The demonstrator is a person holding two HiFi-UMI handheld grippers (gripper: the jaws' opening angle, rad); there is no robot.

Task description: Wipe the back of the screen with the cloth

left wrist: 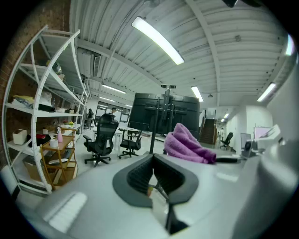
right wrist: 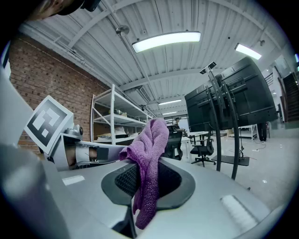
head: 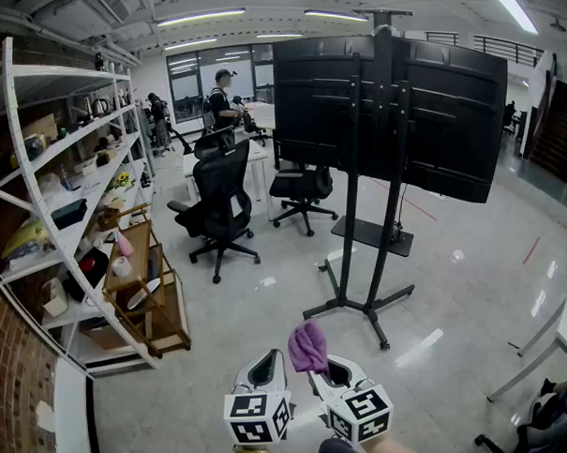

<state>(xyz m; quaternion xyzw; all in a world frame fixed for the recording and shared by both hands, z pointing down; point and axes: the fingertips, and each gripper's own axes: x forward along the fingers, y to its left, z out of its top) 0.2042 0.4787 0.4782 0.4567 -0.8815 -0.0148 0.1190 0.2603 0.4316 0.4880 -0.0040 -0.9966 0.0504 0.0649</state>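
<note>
At the bottom of the head view, the right gripper [head: 326, 371] is clamping a crumpled purple terry cloth [head: 308, 347] between its jaws. In the right gripper view, the cloth [right wrist: 149, 163] is bunching above the pinched pads and hanging down below them. Just beside it, the left gripper [head: 268, 363] is pointing forward with its jaws pressed together and nothing between them; its own view shows the pads [left wrist: 140, 175] meeting, with the cloth [left wrist: 187, 144] sitting off to the right.

Both grippers are hovering above a glossy pale grey floor [head: 460, 275] that is reflecting the ceiling lights. Ahead, well apart from the cloth, a large black screen [head: 392, 104] is standing on a black wheeled stand [head: 366, 304], its rear side with the vertical mounting rails facing the person.

To the left, a white metal shelving rack [head: 42, 168] is holding assorted clutter against a red brick wall [head: 4, 387], with a small wooden cart [head: 147, 295] at its foot. Black office chairs [head: 219, 204] are standing beyond. Farther back, a person [head: 222, 96] is standing near the windows, and long light strips [head: 203, 17] are glowing on the ribbed ceiling.
</note>
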